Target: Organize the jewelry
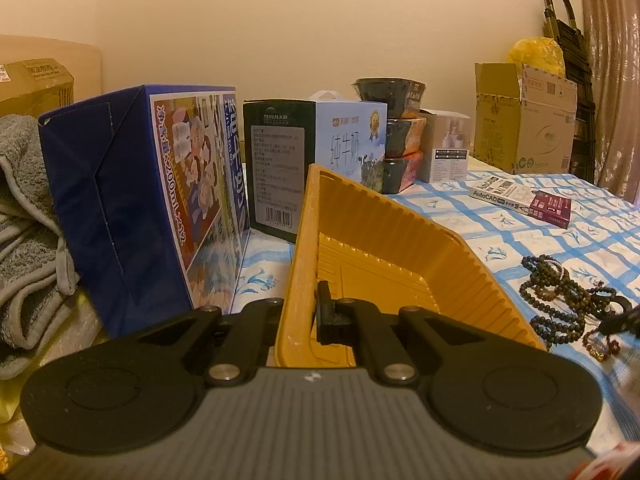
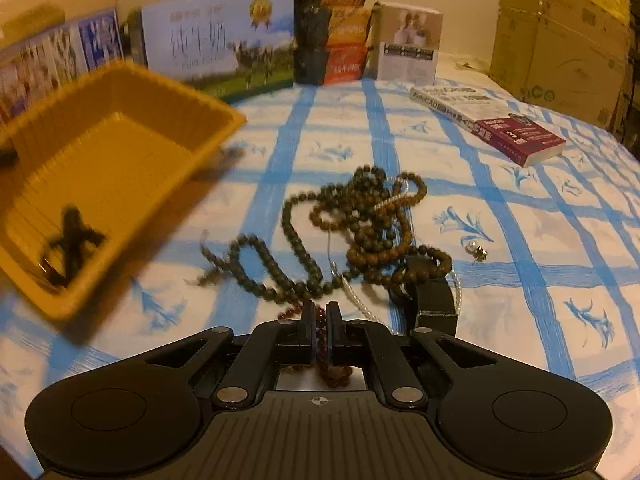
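My left gripper [image 1: 298, 314] is shut on the near rim of a yellow ribbed plastic tray [image 1: 400, 248] and holds it tilted above the table. In the right wrist view the tray [image 2: 100, 168] hangs at the left with a dark item [image 2: 68, 244] inside. My right gripper [image 2: 319, 330] is shut on a reddish-brown bead bracelet [image 2: 322, 344]. Just beyond it lies a tangled pile of dark and brown bead strands [image 2: 360, 220] with a thin pearl strand [image 2: 360, 300]. The pile also shows in the left wrist view [image 1: 560, 300]. A small earring [image 2: 478, 250] lies to the right.
The table has a blue-and-white checked cloth [image 2: 520, 220]. An AutoCAD book [image 2: 488, 124] lies at the right. Milk cartons [image 1: 140, 200], stacked snack boxes [image 2: 332, 28] and a cardboard box [image 2: 560, 40] line the back. A grey towel [image 1: 24, 220] lies at the left. A black clip [image 2: 434, 300] sits by the beads.
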Available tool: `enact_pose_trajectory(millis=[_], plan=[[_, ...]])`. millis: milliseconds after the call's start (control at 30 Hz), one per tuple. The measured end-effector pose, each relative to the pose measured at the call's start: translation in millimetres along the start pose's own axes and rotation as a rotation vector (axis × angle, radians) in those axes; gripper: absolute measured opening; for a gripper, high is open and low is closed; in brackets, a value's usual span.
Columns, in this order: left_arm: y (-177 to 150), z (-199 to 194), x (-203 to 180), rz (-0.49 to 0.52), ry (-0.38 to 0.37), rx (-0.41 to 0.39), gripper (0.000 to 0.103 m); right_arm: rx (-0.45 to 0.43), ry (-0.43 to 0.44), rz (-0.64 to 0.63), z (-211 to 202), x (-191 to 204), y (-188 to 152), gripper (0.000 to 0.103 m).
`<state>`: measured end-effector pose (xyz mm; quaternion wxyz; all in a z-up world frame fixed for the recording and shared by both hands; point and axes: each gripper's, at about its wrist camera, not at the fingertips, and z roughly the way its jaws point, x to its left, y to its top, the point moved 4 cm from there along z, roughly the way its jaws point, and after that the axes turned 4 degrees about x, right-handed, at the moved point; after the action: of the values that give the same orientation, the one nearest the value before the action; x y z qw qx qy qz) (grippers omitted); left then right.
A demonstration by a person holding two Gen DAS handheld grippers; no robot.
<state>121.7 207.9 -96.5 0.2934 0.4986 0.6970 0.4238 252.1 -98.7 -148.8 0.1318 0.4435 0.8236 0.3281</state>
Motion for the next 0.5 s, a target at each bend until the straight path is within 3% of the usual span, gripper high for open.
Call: enact_pose_trajectory(millis=[267, 500], plan=[[-0.4, -1.3, -1.5, 0.006, 0.000, -0.004, 0.004, -0.120, 0.120, 0.073, -55.2, 6.4, 39.5, 0.004], [-0.6, -2.2, -2.3, -0.002, 0.001, -0.001, 0.004, -0.193, 0.263, 0.056, -83.2, 45.9, 74.3, 0.004]])
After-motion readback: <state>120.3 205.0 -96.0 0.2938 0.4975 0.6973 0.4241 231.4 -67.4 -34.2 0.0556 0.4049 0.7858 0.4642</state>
